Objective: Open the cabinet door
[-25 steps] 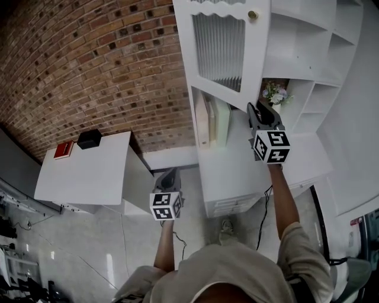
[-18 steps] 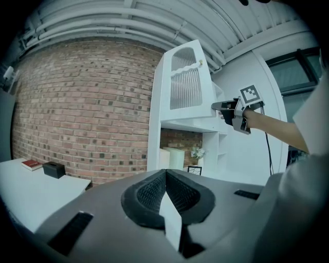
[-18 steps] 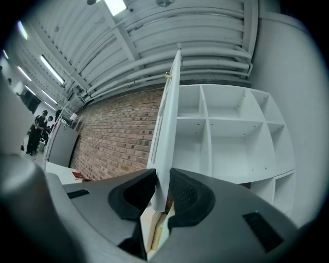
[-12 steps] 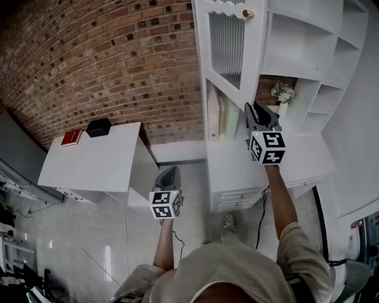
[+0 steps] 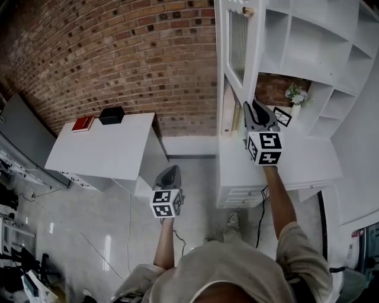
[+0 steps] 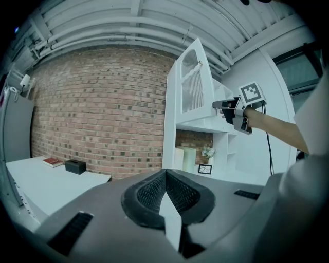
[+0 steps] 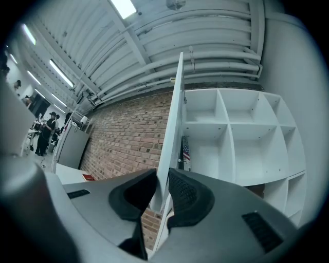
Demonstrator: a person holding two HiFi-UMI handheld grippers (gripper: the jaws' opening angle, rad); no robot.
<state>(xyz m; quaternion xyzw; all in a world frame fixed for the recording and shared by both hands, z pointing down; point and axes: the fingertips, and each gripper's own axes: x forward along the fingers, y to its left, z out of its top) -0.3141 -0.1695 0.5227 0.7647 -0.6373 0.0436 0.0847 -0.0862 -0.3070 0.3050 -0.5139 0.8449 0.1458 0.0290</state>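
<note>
Right gripper (image 7: 160, 191) narrow, jaws just been closing a little, pads clamped on the edge of the cabinet door (image 7: 172, 128), which runs up between them. The door stands swung out from the white cabinet (image 5: 308, 44), edge-on in the head view, ribbed glass panel and a small gold knob (image 5: 248, 11) near its top. Open shelves show behind it, with a flower pot (image 5: 295, 94) and a small frame (image 5: 282, 116) low in the cabinet. Left gripper (image 6: 165, 173) held low and well apart from the cabinet, jaws together, nothing between them. To the left, a white table (image 5: 100, 157) against the brick wall (image 5: 118, 53) carries a red book (image 5: 83, 123) and a black box (image 5: 111, 115) side by side.
</note>
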